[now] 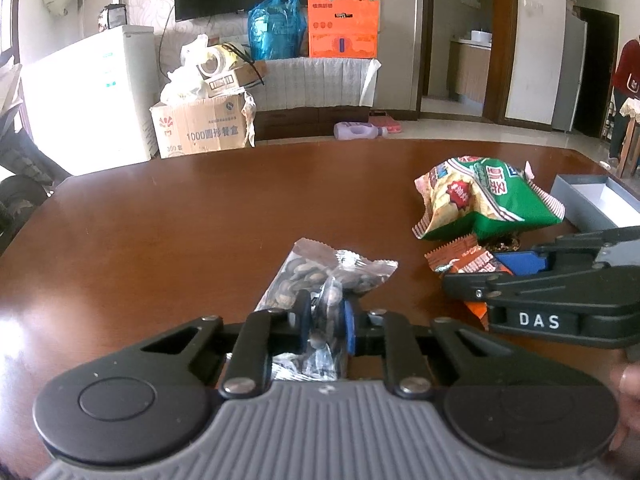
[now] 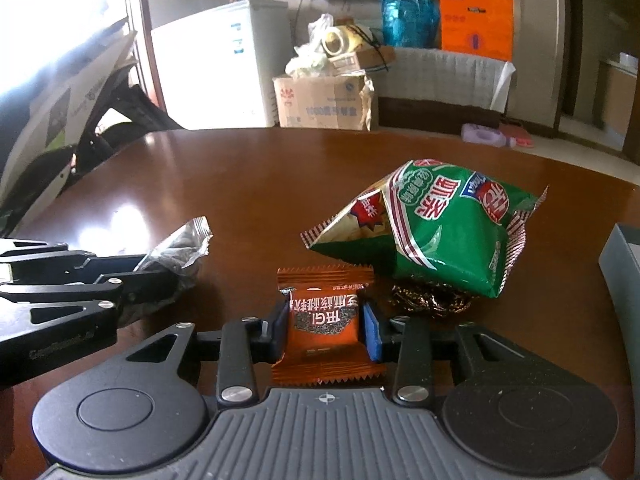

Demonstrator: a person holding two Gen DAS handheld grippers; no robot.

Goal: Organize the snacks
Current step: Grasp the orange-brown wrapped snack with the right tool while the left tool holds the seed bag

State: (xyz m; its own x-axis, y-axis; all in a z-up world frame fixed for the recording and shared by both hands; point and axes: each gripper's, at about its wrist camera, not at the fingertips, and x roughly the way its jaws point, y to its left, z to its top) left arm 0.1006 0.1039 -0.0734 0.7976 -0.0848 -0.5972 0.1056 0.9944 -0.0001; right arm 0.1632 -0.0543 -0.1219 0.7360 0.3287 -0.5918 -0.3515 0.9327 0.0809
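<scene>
The left gripper (image 1: 326, 322) is pinching a clear packet of dark seeds (image 1: 320, 280), its fingers (image 1: 303, 320) drawn almost together with the crinkled film squeezed between the pads; the far end of the packet is lying out ahead of the fingers over the brown wooden surface (image 1: 180, 220). The right gripper (image 2: 326, 330) is closing on a small orange snack packet (image 2: 326, 320), its fingers (image 2: 370, 332) pressing against both sides of the wrapper, which is sitting upright between them with its lower edge near the surface. Just beyond the orange packet a green bag of chips (image 2: 432, 228) is lying puffed and tilted, and a small gold and brown wrapper (image 2: 432, 300) is showing partly tucked under its near edge. In the left view the right gripper is reaching in from the right, just beside the left one. Farther right, near the edge of the surface, an open grey box (image 1: 592, 200) is standing, well apart from the seed packet.
</scene>
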